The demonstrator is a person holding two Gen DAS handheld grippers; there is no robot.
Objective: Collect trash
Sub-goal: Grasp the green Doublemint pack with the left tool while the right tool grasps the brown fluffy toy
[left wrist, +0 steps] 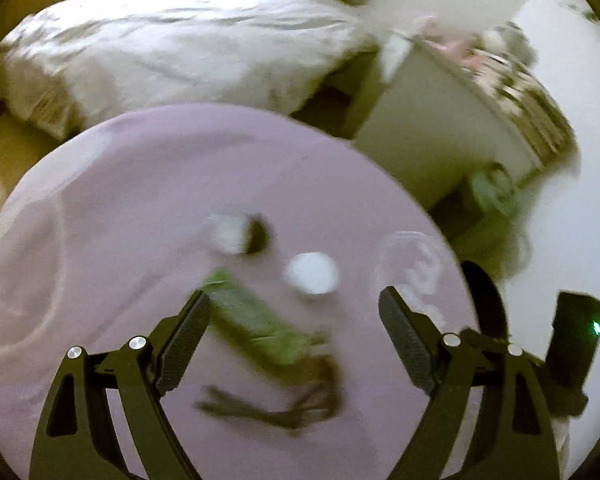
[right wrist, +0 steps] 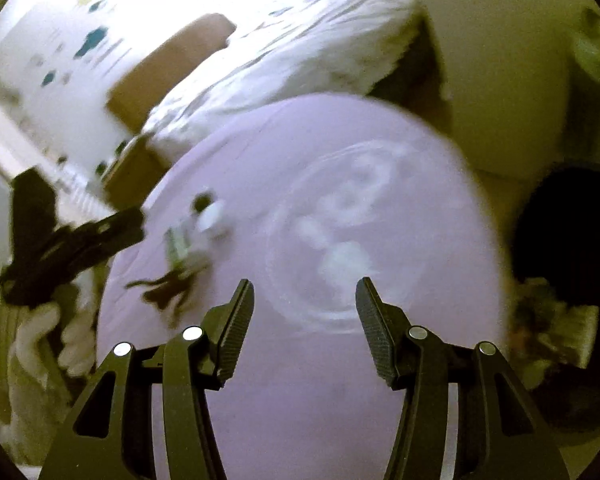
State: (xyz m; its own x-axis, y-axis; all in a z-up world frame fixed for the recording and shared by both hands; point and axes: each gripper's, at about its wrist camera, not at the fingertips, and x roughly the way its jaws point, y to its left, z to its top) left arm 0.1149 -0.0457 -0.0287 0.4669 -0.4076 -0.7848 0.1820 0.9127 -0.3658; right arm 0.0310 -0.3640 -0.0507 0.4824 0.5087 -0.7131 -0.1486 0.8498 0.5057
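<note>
Right wrist alone shows the dark bin (right wrist: 572,240) beside the table (right wrist: 340,420).

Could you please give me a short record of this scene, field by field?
surface: round lilac table
trash on table: green wrapper; white cup lying on its side; white lid; dark stringy scrap
also on table: clear plastic piece
left gripper: open, empty, above the wrapper
right gripper: open, empty
background: bed with white bedding
image quality: blurred

both the left gripper (left wrist: 294,306) and right gripper (right wrist: 305,298) angle downward, jaws apart, empty.
</note>
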